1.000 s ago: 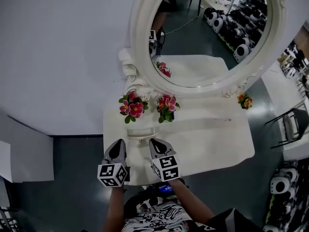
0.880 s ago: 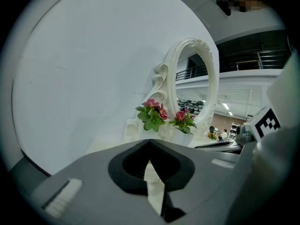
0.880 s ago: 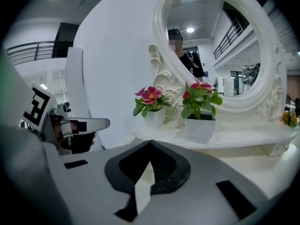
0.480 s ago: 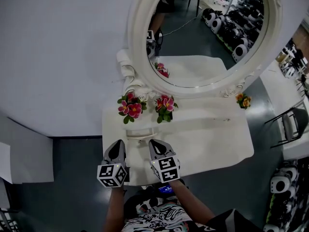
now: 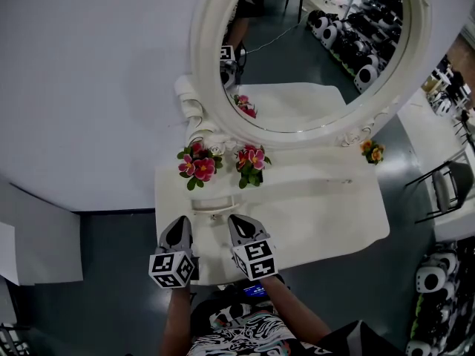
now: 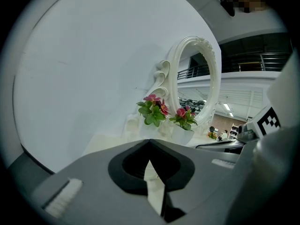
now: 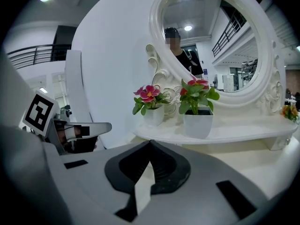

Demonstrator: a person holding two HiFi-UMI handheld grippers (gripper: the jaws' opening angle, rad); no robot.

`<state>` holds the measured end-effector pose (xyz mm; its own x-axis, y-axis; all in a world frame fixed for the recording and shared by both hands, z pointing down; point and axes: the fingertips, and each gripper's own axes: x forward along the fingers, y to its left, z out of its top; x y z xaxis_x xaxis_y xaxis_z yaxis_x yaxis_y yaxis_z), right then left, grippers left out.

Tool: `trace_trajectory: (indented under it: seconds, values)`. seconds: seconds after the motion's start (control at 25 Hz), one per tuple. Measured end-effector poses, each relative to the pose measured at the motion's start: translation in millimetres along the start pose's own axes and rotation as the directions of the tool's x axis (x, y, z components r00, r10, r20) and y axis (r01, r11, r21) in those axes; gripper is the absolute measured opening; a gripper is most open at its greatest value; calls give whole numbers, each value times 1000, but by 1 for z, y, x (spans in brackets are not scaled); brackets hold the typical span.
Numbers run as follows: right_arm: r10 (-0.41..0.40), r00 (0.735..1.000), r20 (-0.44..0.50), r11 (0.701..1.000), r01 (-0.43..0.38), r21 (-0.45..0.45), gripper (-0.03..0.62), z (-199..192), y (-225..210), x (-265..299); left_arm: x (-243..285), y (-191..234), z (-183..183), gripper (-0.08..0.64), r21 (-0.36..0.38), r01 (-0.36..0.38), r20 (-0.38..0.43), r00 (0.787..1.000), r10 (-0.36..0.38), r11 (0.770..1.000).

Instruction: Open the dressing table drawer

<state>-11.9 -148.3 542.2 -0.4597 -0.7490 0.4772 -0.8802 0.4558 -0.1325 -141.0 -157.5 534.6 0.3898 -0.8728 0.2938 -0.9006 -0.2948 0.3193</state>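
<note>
The white dressing table [image 5: 319, 213] stands against a white wall under a big oval mirror [image 5: 312, 58]. A curved handle-like piece [image 5: 215, 208] shows at the tabletop's near left, between my two grippers. My left gripper [image 5: 180, 222] hovers over the table's front left edge, jaws shut and empty [image 6: 149, 142]. My right gripper [image 5: 236, 219] sits just to its right, also shut with nothing in it [image 7: 150, 143]. Both point toward the mirror. The drawer front itself is hidden below the tabletop.
Two white pots of pink flowers [image 5: 197, 165] [image 5: 251, 163] stand on a raised shelf [image 7: 234, 130] below the mirror. A small orange flower [image 5: 371, 151] sits at the shelf's right end. A chair [image 5: 445, 191] stands on the dark floor to the right.
Both grippers have stayed where they were, still shut. The head view has drifted slightly, so the table sits a little more to the left.
</note>
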Motion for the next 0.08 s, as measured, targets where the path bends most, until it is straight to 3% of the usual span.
trace_trajectory:
  seconds: [0.08]
  values:
    - [11,1000,5,1000,-12,22,2,0,1,1,1,1,-1,2,1,0,-3,1000,0,1000]
